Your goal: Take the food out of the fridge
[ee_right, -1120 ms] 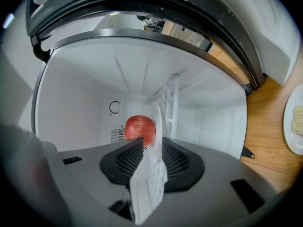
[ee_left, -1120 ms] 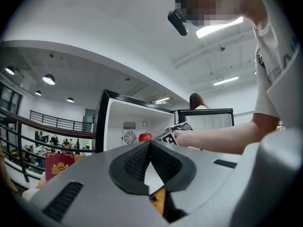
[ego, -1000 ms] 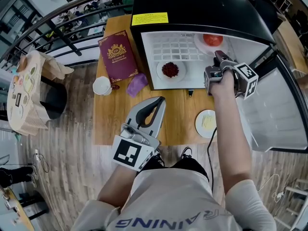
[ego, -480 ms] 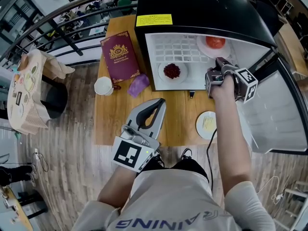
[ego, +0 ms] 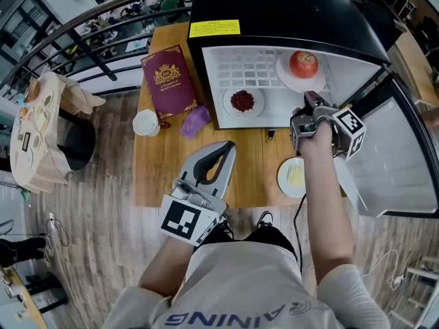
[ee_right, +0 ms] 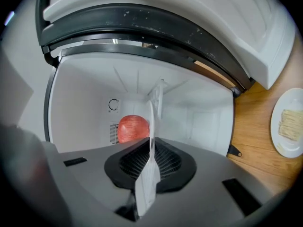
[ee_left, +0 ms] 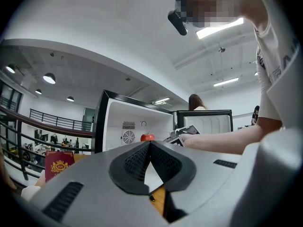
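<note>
The black fridge (ego: 274,19) lies open on the wooden table. On its white shelf a red apple (ego: 303,64) sits on a white plate (ego: 291,78). A second white plate with red berries (ego: 243,101) lies to its left. My right gripper (ego: 310,99) is at the plate's near rim. In the right gripper view its jaws (ee_right: 151,143) are shut on the thin white plate rim (ee_right: 152,115), with the apple (ee_right: 132,128) just behind. My left gripper (ego: 223,148) hovers over the table in front of the fridge, shut on nothing (ee_left: 149,143).
A plate with pale yellow food (ego: 295,176) lies on the table by my right forearm. A maroon book (ego: 168,79), a purple object (ego: 195,120) and a white cup (ego: 145,123) lie left of the fridge. The fridge door (ego: 398,163) hangs open at the right.
My right gripper closed on the apple plate's rim and drew back toward the fridge's front, bringing the plate and apple with it. The left gripper stayed still.
</note>
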The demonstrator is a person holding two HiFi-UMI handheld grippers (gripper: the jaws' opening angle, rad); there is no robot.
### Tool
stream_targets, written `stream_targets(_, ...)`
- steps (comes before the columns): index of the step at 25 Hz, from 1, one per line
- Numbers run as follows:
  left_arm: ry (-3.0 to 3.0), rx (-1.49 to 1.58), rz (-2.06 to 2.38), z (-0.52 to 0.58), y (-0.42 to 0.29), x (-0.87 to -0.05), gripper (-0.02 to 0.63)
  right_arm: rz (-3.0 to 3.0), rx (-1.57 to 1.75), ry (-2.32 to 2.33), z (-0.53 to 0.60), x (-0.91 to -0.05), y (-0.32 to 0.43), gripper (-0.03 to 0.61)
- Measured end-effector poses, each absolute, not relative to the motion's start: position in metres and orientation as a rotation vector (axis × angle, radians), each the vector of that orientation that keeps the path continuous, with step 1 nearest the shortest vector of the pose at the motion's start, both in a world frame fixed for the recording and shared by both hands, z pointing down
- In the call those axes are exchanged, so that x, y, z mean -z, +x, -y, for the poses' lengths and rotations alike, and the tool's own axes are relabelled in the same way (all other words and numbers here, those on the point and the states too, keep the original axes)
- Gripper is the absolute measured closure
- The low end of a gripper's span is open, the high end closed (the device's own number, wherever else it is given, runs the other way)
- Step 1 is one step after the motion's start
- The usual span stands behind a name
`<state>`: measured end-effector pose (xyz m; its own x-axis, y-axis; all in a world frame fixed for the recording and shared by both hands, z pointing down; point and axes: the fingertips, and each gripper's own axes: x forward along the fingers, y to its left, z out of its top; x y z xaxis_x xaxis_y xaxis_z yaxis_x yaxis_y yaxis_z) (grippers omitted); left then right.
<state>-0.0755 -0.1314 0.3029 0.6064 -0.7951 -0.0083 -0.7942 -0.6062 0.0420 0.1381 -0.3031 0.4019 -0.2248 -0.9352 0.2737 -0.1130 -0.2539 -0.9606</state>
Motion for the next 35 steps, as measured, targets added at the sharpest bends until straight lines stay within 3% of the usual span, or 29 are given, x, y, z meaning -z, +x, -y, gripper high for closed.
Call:
stream_targets(4, 2.783, 0.054, 1.368, 0.130, -0.074, -0.301, 0.606, -1.324, 1.538, -1.348, 0.302, -0.404, 0.139, 0.544)
stream_targets(8, 2.777, 0.044, 1.367, 0.129, -0.074, -0.303, 0.606, -1.321, 1.526, -1.304, 0.307, -0.403, 0.139, 0.482)
stream_targets(17, 2.759, 0.023, 1.386, 0.130, -0.079, -0.310, 0.606, -1.311, 1.569, -1.291, 0.322, -0.415, 0.137, 0.482)
stream_targets(24, 2.755, 0.027, 1.392, 0.131, -0.079, -0.308, 0.606, -1.311, 1.561, -1.270, 0.318, -0.408, 0.140, 0.543)
stream_targets(35, 2.756, 0.023, 1.390, 0.126, -0.078, -0.309, 0.606, -1.309, 1.508, -1.195, 0.303, -0.401, 0.146, 0.548)
